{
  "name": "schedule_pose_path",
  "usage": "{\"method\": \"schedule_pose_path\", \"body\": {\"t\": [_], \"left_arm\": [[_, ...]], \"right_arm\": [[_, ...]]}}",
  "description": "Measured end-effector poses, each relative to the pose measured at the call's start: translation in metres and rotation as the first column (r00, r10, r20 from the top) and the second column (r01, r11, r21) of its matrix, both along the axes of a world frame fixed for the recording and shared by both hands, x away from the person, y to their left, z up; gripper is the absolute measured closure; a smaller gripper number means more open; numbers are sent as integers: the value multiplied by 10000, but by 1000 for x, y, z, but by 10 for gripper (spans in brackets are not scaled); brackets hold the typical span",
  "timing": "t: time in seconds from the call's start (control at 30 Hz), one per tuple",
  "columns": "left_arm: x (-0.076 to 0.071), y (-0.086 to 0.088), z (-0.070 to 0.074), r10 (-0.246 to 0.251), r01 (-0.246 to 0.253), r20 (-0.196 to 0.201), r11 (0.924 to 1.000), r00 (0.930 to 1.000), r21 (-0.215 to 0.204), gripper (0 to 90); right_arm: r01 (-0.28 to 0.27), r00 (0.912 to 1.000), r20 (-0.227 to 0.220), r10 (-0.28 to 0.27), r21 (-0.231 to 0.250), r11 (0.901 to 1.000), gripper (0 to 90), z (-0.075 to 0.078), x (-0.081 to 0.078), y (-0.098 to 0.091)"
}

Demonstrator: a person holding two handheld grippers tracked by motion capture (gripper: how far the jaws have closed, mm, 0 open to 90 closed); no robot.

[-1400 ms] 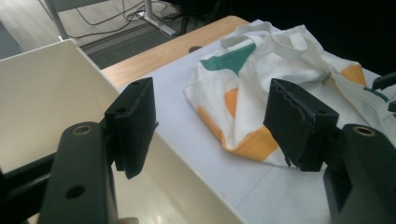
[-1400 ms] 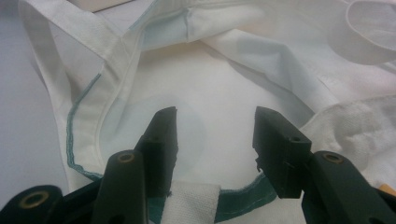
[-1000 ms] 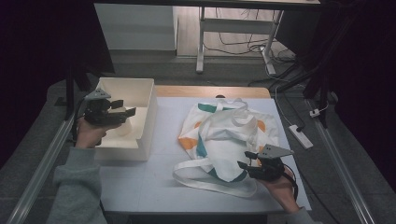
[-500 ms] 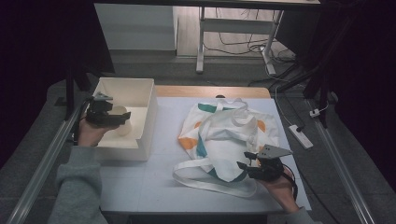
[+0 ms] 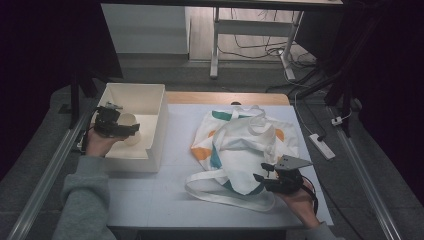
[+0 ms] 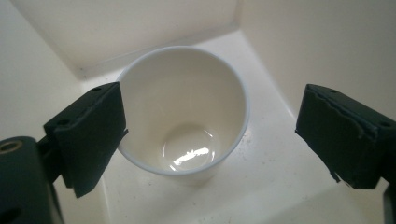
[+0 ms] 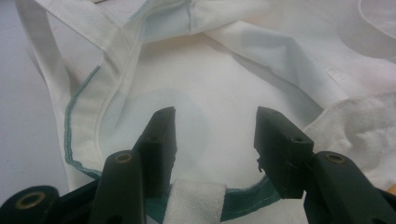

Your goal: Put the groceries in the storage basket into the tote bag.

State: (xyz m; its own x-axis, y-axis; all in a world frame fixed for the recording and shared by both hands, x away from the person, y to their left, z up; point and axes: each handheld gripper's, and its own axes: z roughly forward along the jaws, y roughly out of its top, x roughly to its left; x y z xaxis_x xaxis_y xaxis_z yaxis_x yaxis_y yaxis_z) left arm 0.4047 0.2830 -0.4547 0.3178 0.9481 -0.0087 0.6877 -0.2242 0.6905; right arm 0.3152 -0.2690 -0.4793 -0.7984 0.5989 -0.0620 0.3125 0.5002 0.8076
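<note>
A white paper cup stands upright and empty on the floor of the white box. My left gripper reaches into the box from its left side. Its jaws have just been opening: the left pad sits at the cup's rim, while the right pad is well clear of it. A white tote bag with teal and orange patches lies crumpled on the table. At the bag's near edge, my right gripper stands open over the cloth, with a handle strap low between its jaws.
The box has tall pale walls close around the cup. The bag's long handle loops toward the table's front edge. A power strip lies off the table's right side, and a metal rail runs along the left.
My left gripper has sunk lower into the box with the cup, and its jaws have spread apart from it. The right gripper and the bag have stayed put.
</note>
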Motion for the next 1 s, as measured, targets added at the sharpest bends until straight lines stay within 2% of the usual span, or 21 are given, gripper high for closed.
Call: {"method": "schedule_pose_path", "body": {"t": [0.3, 0.47, 0.6, 0.77, 0.87, 1.0], "left_arm": [[7, -3, -5, 274, -270, -197, 9993, 9994, 249, 82], [4, -4, -1, 298, -304, 187, 9991, 9994, 289, 95], [0, -6, 4, 416, -437, 437, 9979, 9982, 477, 95], [0, -9, 4, 753, -786, 352, 9915, 9965, 1033, 92], [2, -6, 1, 864, -873, 144, 9928, 9962, 823, 88], [4, -7, 0, 888, -890, 57, 9935, 9960, 712, 101]], "right_arm": [[-12, 10000, 12, 12, -46, 10000, 490, 0, 0, 1], [-23, 10000, 2, 23, -40, 10000, 490, -1, 0, 1], [-46, 10000, -14, 46, -56, 10000, 490, -1, 0, 1], [-54, 10000, 23, 54, -40, 10000, 490, 0, 0, 1], [-64, 10000, 25, 64, -59, 10000, 490, 0, 0, 1], [-68, 10000, 0, 68, -49, 10000, 490, -1, 0, 1]]}}
